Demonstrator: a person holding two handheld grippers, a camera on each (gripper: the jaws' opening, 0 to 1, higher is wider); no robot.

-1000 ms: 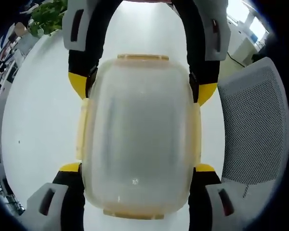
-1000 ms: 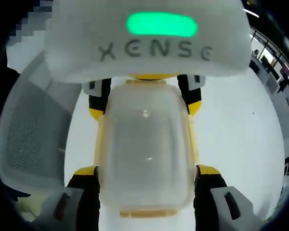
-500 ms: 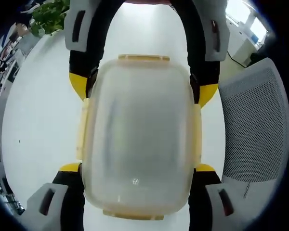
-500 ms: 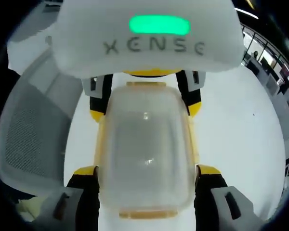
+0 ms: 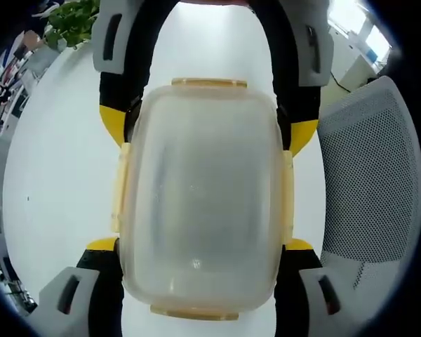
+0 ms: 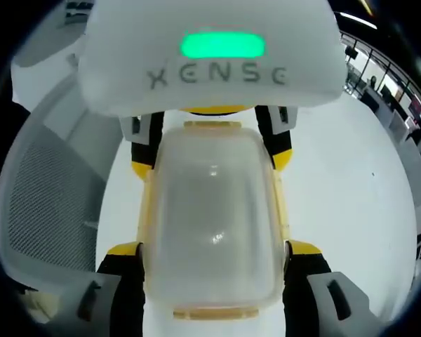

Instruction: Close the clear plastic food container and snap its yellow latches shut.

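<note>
Centrally, the clear food container [image 5: 200, 203] occupies the middle of the left gripper view, lid uppermost and seated on the base, resting on the white bench [image 5: 56, 175]. Yellow latches line all four sides: the far latch [image 5: 209, 83] at upper centre, the near latch [image 5: 194, 312] at the bottom, and long side latches [image 5: 119, 188] along the left and right edges. All appear folded flat against the walls, which suggests the lid is already snapped down, though whether each one is fully locked cannot be told.

The left gripper [image 5: 200, 247] rises from the bottom of the frame with its yellow-tipped jaws pressed against the two long sides at the near end, clenched on the container. The right gripper [image 5: 207, 133] enters from the top and clamps the far end likewise. In the right gripper view the arrangement is mirrored: the right gripper [image 6: 214, 249] at the bottom grasps the container [image 6: 214, 217], and the left gripper [image 6: 212, 151] holds the far end beneath its white housing. Squeezing from opposite ends probably serves to press the side latches home and steady the box.

Outward, a grey mesh chair [image 5: 368, 189] stands at the right and a green plant [image 5: 70, 21] at upper left.
</note>
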